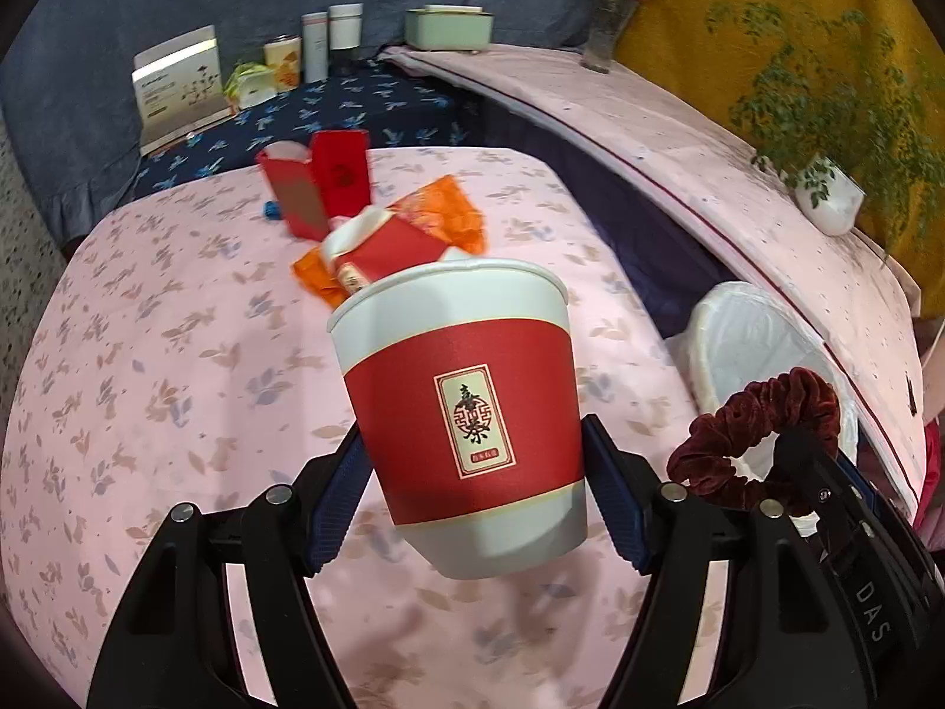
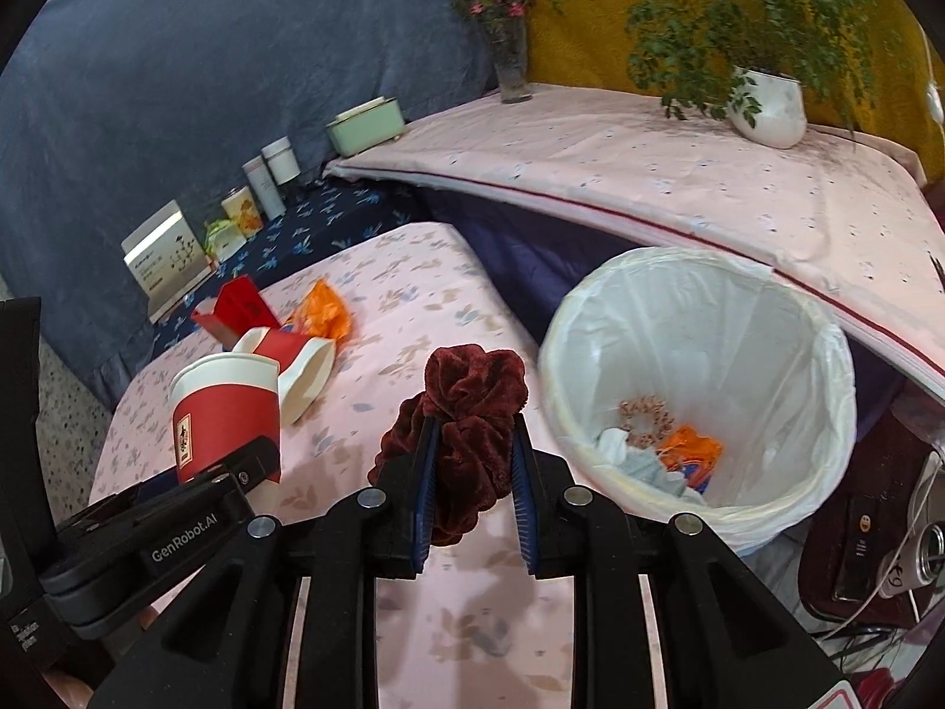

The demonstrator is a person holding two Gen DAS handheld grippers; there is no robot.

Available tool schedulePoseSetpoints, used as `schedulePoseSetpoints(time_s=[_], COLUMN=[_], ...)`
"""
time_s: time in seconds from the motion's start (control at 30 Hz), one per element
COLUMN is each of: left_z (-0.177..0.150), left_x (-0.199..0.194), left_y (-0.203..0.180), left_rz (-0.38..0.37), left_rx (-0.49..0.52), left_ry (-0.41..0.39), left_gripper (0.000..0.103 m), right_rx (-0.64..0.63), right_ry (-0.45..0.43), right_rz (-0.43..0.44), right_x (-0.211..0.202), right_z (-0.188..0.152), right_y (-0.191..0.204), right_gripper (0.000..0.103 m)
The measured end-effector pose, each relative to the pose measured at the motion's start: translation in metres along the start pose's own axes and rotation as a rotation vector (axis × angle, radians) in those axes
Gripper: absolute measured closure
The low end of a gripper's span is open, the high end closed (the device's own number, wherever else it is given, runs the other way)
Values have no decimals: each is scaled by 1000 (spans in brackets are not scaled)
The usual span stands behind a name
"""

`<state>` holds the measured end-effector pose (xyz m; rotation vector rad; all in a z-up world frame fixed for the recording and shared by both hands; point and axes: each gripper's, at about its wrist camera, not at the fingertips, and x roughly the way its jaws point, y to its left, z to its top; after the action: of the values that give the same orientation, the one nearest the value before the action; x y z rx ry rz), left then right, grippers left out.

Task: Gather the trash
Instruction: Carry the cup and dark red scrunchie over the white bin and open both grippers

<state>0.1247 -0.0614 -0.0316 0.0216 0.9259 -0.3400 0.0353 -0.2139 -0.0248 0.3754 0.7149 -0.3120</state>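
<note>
Trash rides in both claws – the left claw (image 1: 472, 472) is clamped on a red-and-white paper cup (image 1: 458, 407) above the pink tabletop (image 1: 147, 354), the right claw (image 2: 472, 472) squeezes a dark red velvet scrunchie (image 2: 466, 413) – lifted so each can drop into the white-lined bin (image 2: 827, 354) nearby

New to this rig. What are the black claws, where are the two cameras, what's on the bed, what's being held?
No robot here: a person carries a two-finger gripper in each hand, and a fisheye camera on each looks forward along its fingers.

Left wrist view: the left gripper is clamped on a red-and-white paper cup.

Right wrist view: the right gripper pinches a dark red scrunchie.

On the pink floral sheet lie a tipped cup, an orange wrapper and a red carton.

Beside it stands a white-lined bin with some trash already inside.
</note>
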Motion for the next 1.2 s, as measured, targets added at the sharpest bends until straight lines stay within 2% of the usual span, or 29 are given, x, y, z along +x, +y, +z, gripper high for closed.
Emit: schedulePoseSetpoints(time_s=[0.8,1.2], left_z=[-1,-2], left_x=[9,31], left_y=[-165,-208], left_rz=[-128,-180], left_rx=[271,332], left_ry=[10,39], left_gripper=[36,35], right_rx=[210,266], right_ry=[-90,-90], right_rz=[-143,-190], right_x=[-36,-32], right_z=[21,22], right_y=[-148,-186], right_gripper=[82,82])
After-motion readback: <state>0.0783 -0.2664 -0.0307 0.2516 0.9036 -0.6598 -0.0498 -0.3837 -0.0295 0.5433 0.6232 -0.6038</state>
